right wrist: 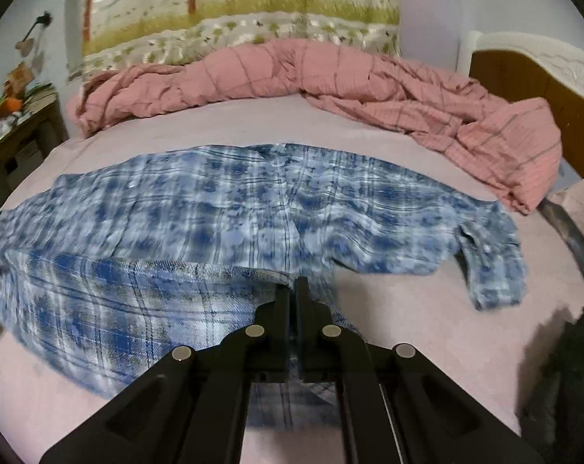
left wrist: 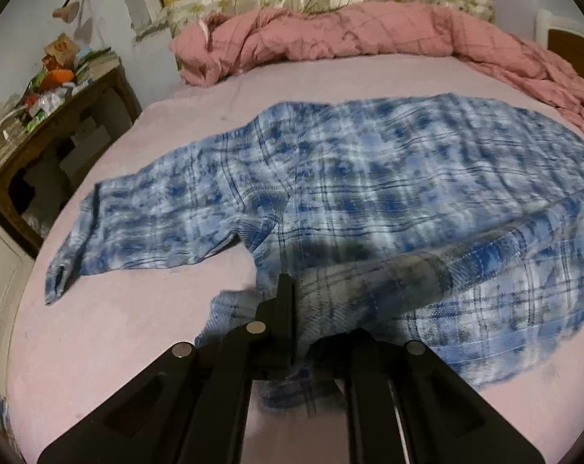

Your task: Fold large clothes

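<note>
A blue plaid shirt (left wrist: 369, 178) lies spread across the pink bed sheet (left wrist: 118, 328), one sleeve stretched out to the left. My left gripper (left wrist: 294, 286) is shut on the shirt's near edge, and the cloth drapes over and hides its right finger. From there the raised edge runs off to the right as a folded band. In the right wrist view the shirt (right wrist: 253, 208) fills the middle, with its other sleeve bunched at the right. My right gripper (right wrist: 295, 284) is shut on the same near edge, its fingers pressed together. The picture is blurred by motion.
A rumpled pink quilt (right wrist: 330, 73) lies along the bed's far side and down its right. Behind it stands a floral pillow (right wrist: 234, 11). A cluttered bedside table (left wrist: 60, 89) is at the left. A white-and-brown headboard (right wrist: 543, 77) and a dark shape (right wrist: 562, 367) are at the right.
</note>
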{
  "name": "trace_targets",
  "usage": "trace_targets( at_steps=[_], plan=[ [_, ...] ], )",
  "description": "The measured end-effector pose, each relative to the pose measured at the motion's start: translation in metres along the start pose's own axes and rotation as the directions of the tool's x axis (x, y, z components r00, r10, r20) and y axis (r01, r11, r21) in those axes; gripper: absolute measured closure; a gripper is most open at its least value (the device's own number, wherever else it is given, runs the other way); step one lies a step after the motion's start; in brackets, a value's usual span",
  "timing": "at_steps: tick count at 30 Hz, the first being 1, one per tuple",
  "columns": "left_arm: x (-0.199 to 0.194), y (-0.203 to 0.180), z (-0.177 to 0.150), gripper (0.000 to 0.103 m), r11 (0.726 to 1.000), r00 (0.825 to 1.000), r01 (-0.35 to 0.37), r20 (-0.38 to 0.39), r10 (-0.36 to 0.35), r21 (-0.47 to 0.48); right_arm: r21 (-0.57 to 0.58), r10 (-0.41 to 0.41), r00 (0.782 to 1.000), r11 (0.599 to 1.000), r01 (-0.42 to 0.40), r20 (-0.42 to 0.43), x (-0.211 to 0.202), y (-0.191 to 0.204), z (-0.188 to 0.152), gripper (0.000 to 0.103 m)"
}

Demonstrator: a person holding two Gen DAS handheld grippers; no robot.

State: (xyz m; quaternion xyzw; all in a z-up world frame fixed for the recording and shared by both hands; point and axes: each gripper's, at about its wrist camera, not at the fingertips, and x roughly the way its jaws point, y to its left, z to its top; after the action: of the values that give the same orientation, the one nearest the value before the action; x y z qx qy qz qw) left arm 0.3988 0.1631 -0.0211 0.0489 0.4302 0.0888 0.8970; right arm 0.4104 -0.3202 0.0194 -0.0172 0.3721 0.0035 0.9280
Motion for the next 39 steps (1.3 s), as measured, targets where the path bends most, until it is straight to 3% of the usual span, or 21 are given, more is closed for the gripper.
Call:
trace_targets(
  at_steps=[5, 9, 11, 12, 13, 15, 17, 19, 21, 23, 26, 27, 28, 29, 30, 31, 34, 36, 39],
  plan=[
    [0.034, -0.009, -0.013, 0.095, 0.998, 1.0, -0.03, -0.008, 0.029, -0.058, 0.094, 0.048, 0.999, 0.994, -0.05, 0.018, 0.036, -0.003, -0.004, 0.101],
    [0.029, -0.015, -0.018, 0.093, 0.998, 0.998, -0.054, 0.039, 0.055, -0.039, 0.013, 0.016, 0.999, 1.0, -0.016, 0.032, 0.049, 0.005, -0.012, 0.101],
    [0.027, -0.008, -0.02, 0.073, 0.996, 0.998, -0.051, 0.04, 0.054, -0.077, 0.017, 0.013, 0.999, 1.0, -0.014, 0.05, 0.05, 0.002, -0.011, 0.1],
    [0.027, -0.004, -0.02, 0.057, 0.994, 0.998, -0.051, 0.036, 0.055, -0.094, 0.023, 0.021, 0.999, 0.999, -0.022, 0.048, 0.048, -0.001, -0.011, 0.1],
    [0.025, 0.002, -0.021, 0.038, 0.992, 0.998, -0.041, 0.041, 0.047, -0.118, 0.031, 0.043, 0.998, 0.999, -0.044, 0.044, 0.045, -0.004, -0.011, 0.096],
    [0.018, 0.012, -0.025, 0.016, 0.987, 0.998, -0.01, 0.057, 0.02, -0.158, 0.04, 0.06, 0.997, 0.997, -0.063, 0.055, 0.037, -0.01, -0.014, 0.079],
    [0.005, 0.021, -0.027, 0.013, 0.982, 0.993, 0.07, 0.106, -0.052, -0.173, 0.05, 0.025, 0.997, 0.998, -0.029, 0.075, 0.024, -0.017, -0.019, 0.035],
    [-0.003, 0.026, -0.028, 0.005, 0.977, 0.988, 0.1, 0.136, -0.074, -0.189, 0.065, 0.009, 0.994, 0.998, -0.016, 0.106, 0.012, -0.025, -0.019, 0.032],
    [-0.005, 0.031, -0.027, 0.003, 0.971, 0.986, 0.096, 0.155, -0.063, -0.218, 0.091, 0.005, 0.995, 0.996, -0.015, 0.103, 0.006, -0.035, -0.017, 0.032],
    [0.003, 0.034, -0.027, 0.003, 0.971, 0.99, 0.09, 0.128, -0.063, -0.222, 0.126, 0.008, 0.998, 0.992, -0.017, 0.07, 0.006, -0.046, -0.016, 0.031],
    [0.02, 0.038, -0.028, 0.003, 0.966, 0.992, 0.116, 0.078, -0.1, -0.232, 0.102, 0.097, 0.995, 0.99, -0.093, -0.035, 0.025, -0.053, -0.021, 0.03],
    [0.026, 0.039, -0.028, 0.003, 0.96, 0.988, 0.148, 0.066, -0.137, -0.237, 0.092, 0.124, 0.989, 0.989, -0.117, -0.078, 0.033, -0.052, -0.024, 0.03],
    [0.028, 0.039, -0.028, 0.017, 0.955, 0.984, 0.177, 0.064, -0.166, -0.239, 0.088, 0.136, 0.984, 0.988, -0.127, -0.111, 0.042, -0.05, -0.027, 0.031],
    [0.029, 0.039, -0.028, 0.034, 0.948, 0.977, 0.212, 0.072, -0.201, -0.239, 0.089, 0.135, 0.983, 0.988, -0.125, -0.122, 0.047, -0.048, -0.029, 0.041],
    [0.029, 0.039, -0.029, 0.086, 0.944, 0.973, 0.231, 0.071, -0.22, -0.235, 0.081, 0.133, 0.984, 0.989, -0.124, -0.122, 0.053, -0.044, -0.03, 0.058],
    [0.029, 0.038, -0.029, 0.098, 0.945, 0.973, 0.228, 0.069, -0.218, -0.232, 0.055, 0.129, 0.985, 0.991, -0.124, -0.117, 0.058, -0.038, -0.029, 0.099],
    [0.014, 0.04, -0.03, 0.098, 0.947, 0.972, 0.222, 0.134, -0.196, -0.231, -0.046, 0.1, 0.994, 0.994, -0.098, 0.043, 0.042, -0.023, -0.021, 0.098],
    [0.011, 0.043, -0.029, 0.097, 0.944, 0.967, 0.23, 0.16, -0.196, -0.238, -0.066, 0.072, 0.986, 0.996, -0.063, 0.15, 0.025, -0.019, -0.013, 0.098],
    [0.023, 0.049, -0.03, 0.097, 0.931, 0.971, 0.235, 0.118, -0.209, -0.28, 0.021, 0.092, 0.983, 0.995, -0.097, 0.161, 0.03, -0.029, -0.008, 0.098]
  ],
)
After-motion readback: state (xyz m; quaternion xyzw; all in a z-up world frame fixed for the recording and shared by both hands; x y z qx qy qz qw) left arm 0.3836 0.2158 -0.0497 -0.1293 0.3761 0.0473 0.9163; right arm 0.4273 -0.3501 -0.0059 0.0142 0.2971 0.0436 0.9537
